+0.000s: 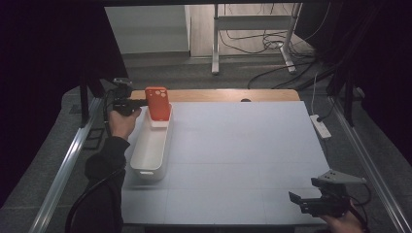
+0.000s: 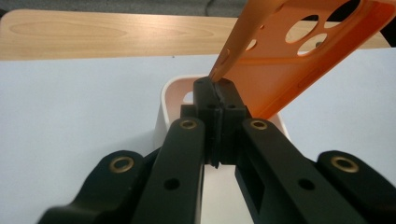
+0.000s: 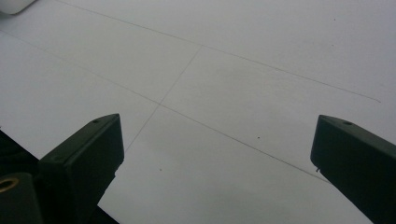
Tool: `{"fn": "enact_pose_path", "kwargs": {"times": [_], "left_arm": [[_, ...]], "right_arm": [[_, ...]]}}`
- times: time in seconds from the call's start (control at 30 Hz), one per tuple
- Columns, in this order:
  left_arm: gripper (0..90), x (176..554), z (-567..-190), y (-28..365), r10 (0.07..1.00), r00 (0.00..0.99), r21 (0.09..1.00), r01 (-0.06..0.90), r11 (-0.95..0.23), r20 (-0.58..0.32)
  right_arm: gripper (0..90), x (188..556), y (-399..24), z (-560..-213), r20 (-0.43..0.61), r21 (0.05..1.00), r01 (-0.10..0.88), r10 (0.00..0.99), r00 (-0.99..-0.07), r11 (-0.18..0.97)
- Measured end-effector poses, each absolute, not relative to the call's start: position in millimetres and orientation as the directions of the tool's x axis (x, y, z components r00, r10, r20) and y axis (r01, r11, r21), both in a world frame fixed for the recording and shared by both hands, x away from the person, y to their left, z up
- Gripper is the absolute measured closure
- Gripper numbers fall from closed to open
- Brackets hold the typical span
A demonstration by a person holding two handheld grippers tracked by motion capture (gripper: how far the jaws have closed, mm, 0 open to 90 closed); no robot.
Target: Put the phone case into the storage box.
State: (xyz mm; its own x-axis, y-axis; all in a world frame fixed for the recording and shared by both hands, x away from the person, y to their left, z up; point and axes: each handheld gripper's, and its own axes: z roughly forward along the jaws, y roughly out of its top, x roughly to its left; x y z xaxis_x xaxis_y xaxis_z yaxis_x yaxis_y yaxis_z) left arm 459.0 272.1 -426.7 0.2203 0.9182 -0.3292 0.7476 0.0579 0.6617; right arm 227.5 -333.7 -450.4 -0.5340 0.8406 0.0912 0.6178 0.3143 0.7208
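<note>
Phone case: the orange phone case [image 1: 158,103] stands tilted over the far end of the white bin [image 1: 145,158], its lower edge at the bin's rim; whether it touches the rim cannot be told.
Case to left gripper: the left gripper [image 2: 216,88] has the case's edge pinched at its jaw tips; the rest of the case [image 2: 299,56] fans up and away to the right of the jaws in the left gripper view.
Left gripper state: jaws clamped together on the thin edge of the phone case.
Left hand pose: the left hand [image 1: 122,121] is raised just left of the bin's far end, forearm coming up along the bin's left side, gripper pointing level toward the case.
Right gripper state: the right gripper [image 1: 294,198] has its jaws spread wide with nothing between them.
Right hand pose: the right hand [image 1: 342,222] sits low, well apart from the bin, at the table's [image 1: 243,145] near right corner.
Hard to make out: the bin's inside is mostly hidden behind the left gripper's jaws in its own view; the right hand is cut off by the frame edge.
</note>
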Motion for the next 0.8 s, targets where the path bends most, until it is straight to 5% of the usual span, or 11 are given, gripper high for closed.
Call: {"fn": "enact_pose_path", "kwargs": {"times": [0.8], "left_arm": [[89.7, 469, -453, 267, 0.928, 0.187, 0.622, 0.781, 0.059, -0.323]], "right_arm": [[3.3, 228, -334, -451, 0.095, 0.720, 0.620, 0.840, -0.534, 0.312]]}}
